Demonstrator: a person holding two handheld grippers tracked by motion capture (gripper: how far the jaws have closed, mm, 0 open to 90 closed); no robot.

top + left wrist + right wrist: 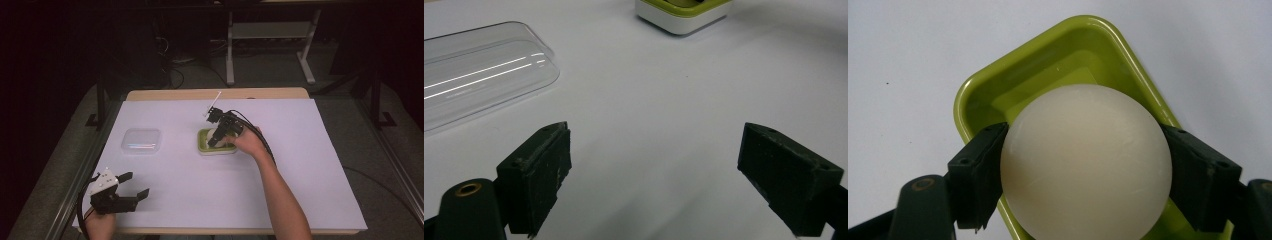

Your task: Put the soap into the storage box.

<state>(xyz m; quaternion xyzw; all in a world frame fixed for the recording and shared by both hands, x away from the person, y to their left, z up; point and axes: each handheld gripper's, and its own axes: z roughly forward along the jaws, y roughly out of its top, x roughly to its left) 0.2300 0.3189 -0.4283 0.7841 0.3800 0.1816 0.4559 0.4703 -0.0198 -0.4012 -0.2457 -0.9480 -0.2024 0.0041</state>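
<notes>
- High view: the right gripper [218, 131] reaches over the green container [204, 144] near the middle of the white table [300, 165], with a pale round thing between its jaws above the dish. The clear lid [142, 140] lies flat on the table, well apart to the left of the container. The left gripper [132, 186] sits near the front left corner, jaws spread, holding nothing. I judge the work to be putting the ball into the container and then closing it; the lid is off and untouched, so that closing part is not yet done.
- Left gripper view: the left gripper [651, 165] has its jaws wide apart over bare table, empty. The clear lid [479, 75] lies ahead at upper left, and a corner of the green container [684, 15] shows at the top edge. This hand seems to be waiting, perhaps to fetch the lid.
- Right gripper view: the right gripper [1083, 175] is clamped on the cream ball [1085, 160], one jaw pressed against each side. The ball sits directly over the hollow of the green container [998, 85]; whether it touches the floor of the dish I cannot tell. Placing looks nearly complete: left are letting go, withdrawing, and putting on the lid.
</notes>
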